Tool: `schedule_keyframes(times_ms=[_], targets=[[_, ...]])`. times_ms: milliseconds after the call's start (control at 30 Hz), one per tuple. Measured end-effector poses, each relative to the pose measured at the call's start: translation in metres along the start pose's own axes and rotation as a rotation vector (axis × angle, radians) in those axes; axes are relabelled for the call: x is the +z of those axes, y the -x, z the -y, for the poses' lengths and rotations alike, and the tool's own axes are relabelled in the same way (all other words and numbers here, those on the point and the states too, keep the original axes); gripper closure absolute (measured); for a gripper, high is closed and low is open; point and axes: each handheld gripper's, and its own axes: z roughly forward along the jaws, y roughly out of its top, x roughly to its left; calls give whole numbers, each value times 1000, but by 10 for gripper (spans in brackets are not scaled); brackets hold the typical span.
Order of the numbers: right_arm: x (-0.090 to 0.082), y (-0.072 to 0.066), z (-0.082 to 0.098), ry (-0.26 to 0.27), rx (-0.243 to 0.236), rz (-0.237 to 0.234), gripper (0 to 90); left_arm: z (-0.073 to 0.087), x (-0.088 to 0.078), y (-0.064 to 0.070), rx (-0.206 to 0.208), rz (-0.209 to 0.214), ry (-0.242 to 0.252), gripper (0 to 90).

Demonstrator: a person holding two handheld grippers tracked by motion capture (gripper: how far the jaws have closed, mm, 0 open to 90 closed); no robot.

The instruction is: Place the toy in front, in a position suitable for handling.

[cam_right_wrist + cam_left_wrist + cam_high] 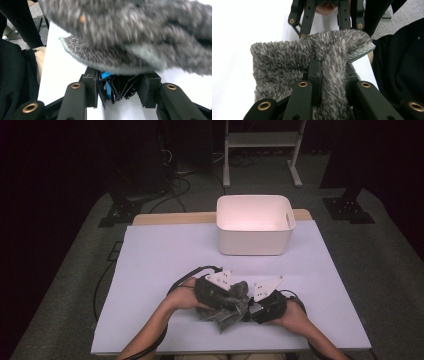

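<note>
Grey shaggy cloth (231, 304), pile long, pale woven backing showing at one turned-over edge. Bunched and folded, not flat. Sits between the left gripper (222, 294) and right gripper (254, 306); one fold pinched in the left jaws, another part draped across the right gripper's front.

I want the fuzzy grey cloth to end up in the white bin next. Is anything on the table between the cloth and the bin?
Nothing visible. The grey cloth, held between both tongs, has only bare white table between it and the white bin, whose open top looks empty.
</note>
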Motion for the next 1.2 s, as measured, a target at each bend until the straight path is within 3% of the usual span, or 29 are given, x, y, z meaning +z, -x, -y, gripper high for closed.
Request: schedule_keyframes(times_ms=[433,667,833,933,1067,1200], targets=[[0,1,0,-2,0,-6,571,42,-37,6,-84,-51,44,746],[0,1,0,-1,3,-9,571,59,-47,10,-110,-73,89,747],[0,1,0,-2,3,-10,571,69,-58,11,-119,-96,74,750],[0,2,1,-1,5,-14,572,76,-61,11,-149,-97,87,750],[0,3,1,-2,7,-16,571,76,-56,11,-148,-79,109,751],[0,2,1,-2,10,-15,571,65,-52,8,-132,-69,115,753]])
